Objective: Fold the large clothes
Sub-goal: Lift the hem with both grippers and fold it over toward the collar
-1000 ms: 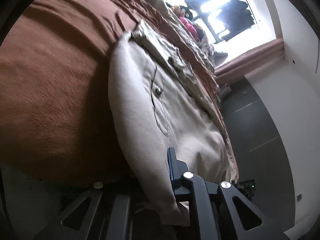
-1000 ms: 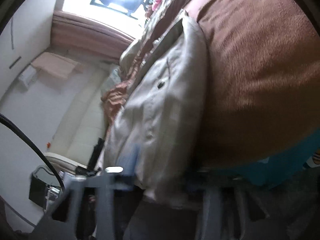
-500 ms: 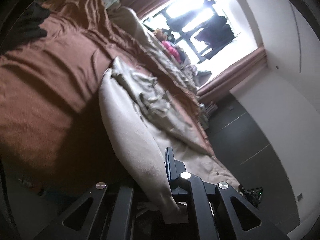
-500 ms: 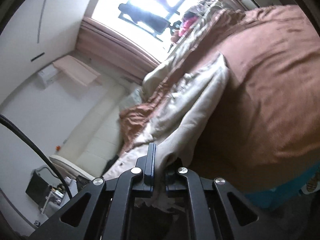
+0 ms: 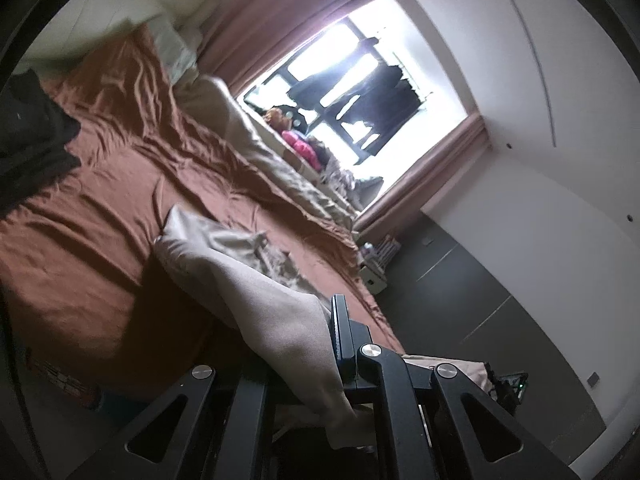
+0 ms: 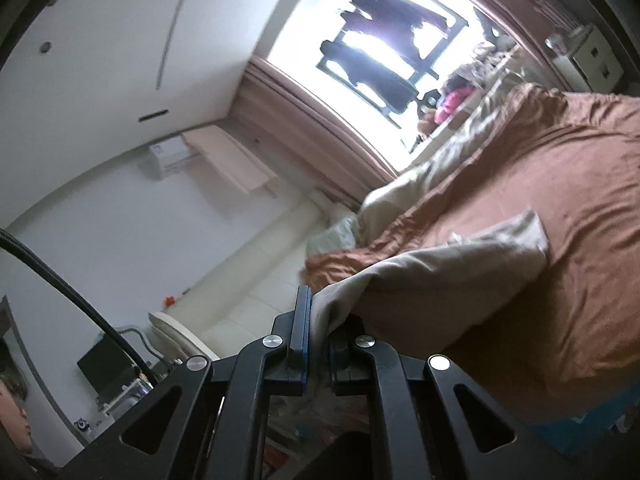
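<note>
beige garment lifted by one edge, fold barely begun

both grippers are pinching the same beige garment [image 5: 248,280]. the left gripper [image 5: 320,360], at the bottom centre of its frame, has its jaws pressed together on a bunched edge of the cloth. the right gripper [image 6: 318,340], low in its own frame, is clamped on another part of that edge, with the fabric squeezed thin between the pads.

from each grip the cloth slopes away and down to the bed [image 5: 100,208], where its far end lies crumpled on the rust-brown cover, mid-frame in both views. it hangs slack and creased, not spread flat.

as for progress, i would say this is early: the garment is picked up by one edge, but no clean crease or doubled layer shows. what seems left is to carry the held edge over onto the far end, lay it down, smooth it, and fold again.
</note>
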`<state>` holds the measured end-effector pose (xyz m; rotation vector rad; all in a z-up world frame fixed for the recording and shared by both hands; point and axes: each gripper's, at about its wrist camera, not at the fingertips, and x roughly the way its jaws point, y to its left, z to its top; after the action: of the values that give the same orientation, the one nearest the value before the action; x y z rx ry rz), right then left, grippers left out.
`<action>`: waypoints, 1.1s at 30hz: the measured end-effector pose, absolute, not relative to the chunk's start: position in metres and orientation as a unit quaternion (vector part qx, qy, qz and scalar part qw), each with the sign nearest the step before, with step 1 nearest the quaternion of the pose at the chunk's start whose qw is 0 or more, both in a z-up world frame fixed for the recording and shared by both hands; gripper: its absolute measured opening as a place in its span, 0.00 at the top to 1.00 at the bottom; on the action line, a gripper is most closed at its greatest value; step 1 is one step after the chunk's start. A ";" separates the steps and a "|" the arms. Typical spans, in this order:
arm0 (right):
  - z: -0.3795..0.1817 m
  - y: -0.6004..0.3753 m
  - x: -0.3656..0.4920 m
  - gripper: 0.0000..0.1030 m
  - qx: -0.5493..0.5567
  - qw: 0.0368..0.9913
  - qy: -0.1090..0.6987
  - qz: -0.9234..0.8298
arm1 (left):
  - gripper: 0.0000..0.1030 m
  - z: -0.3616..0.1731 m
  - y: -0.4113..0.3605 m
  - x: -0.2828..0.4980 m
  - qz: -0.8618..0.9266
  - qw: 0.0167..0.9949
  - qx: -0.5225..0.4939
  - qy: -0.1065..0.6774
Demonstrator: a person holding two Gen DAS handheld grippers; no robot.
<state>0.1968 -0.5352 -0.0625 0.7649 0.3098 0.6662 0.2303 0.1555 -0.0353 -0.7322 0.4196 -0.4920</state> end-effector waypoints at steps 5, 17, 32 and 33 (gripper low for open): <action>-0.071 -0.528 0.178 0.96 0.353 0.867 0.135 0.326 | 0.93 -0.042 0.161 0.202 -0.238 0.882 -0.352 0.203; -0.115 -0.533 0.220 0.97 0.362 0.864 0.170 0.305 | 0.93 -0.086 0.159 0.207 -0.247 0.874 -0.347 0.235; -0.070 -0.533 0.294 0.96 0.361 0.880 0.154 0.268 | 0.93 -0.031 0.153 0.324 -0.257 0.880 -0.344 0.201; -0.067 -0.533 0.303 0.97 0.360 0.883 0.151 0.262 | 0.93 -0.027 0.152 0.333 -0.255 0.881 -0.345 0.199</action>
<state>0.3025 -0.5328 -0.0669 0.7491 0.3146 0.5446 0.3330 0.1517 -0.0267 -0.7182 0.4141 -0.5304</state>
